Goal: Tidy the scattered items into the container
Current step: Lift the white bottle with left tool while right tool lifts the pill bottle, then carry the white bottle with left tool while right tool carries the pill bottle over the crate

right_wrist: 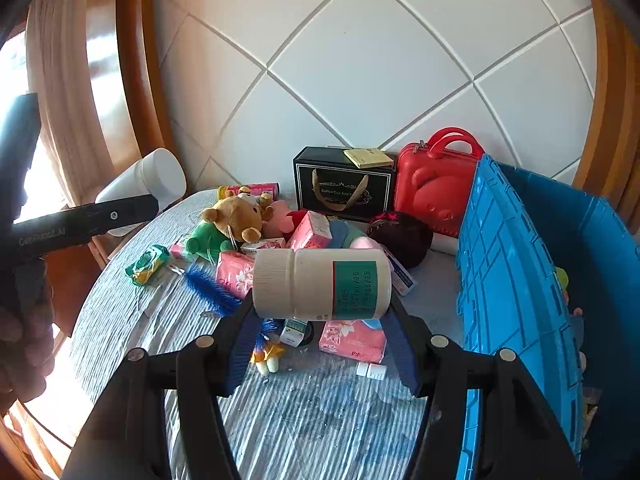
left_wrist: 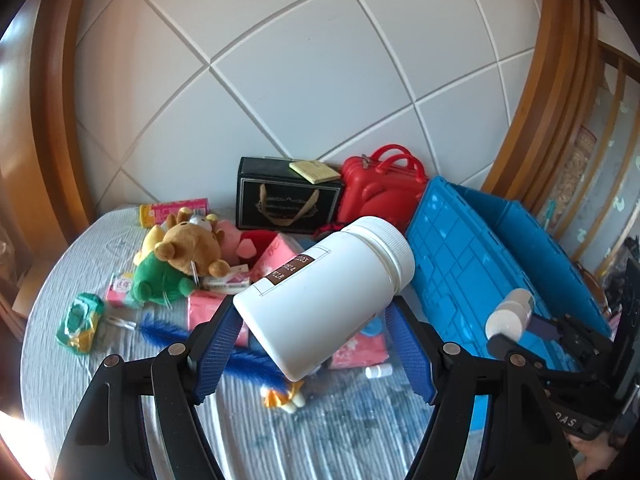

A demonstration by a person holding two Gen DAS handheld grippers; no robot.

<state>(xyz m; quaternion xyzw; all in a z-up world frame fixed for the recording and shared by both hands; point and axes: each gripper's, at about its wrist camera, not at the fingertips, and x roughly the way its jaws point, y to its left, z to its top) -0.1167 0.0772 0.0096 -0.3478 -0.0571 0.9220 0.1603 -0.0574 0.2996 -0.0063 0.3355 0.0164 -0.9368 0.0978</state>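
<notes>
Blue crate [right_wrist: 516,280] at the table's right edge, something small and yellow-green inside, too hidden to name. Big white jar [left_wrist: 324,296] clamped tilted in the left gripper [left_wrist: 310,344], above the clutter. Smaller white bottle [right_wrist: 324,290] with a green label gripped sideways in the right gripper [right_wrist: 320,340], beside the crate wall. Plush bear [right_wrist: 240,216] and pink tissue packs [right_wrist: 352,340] scattered on the striped cloth [right_wrist: 304,420].

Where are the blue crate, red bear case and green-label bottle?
blue crate [right_wrist: 516,280], right wrist view, near side wall.
red bear case [right_wrist: 430,190], right wrist view, front face.
green-label bottle [right_wrist: 354,290], right wrist view, green label.
</notes>
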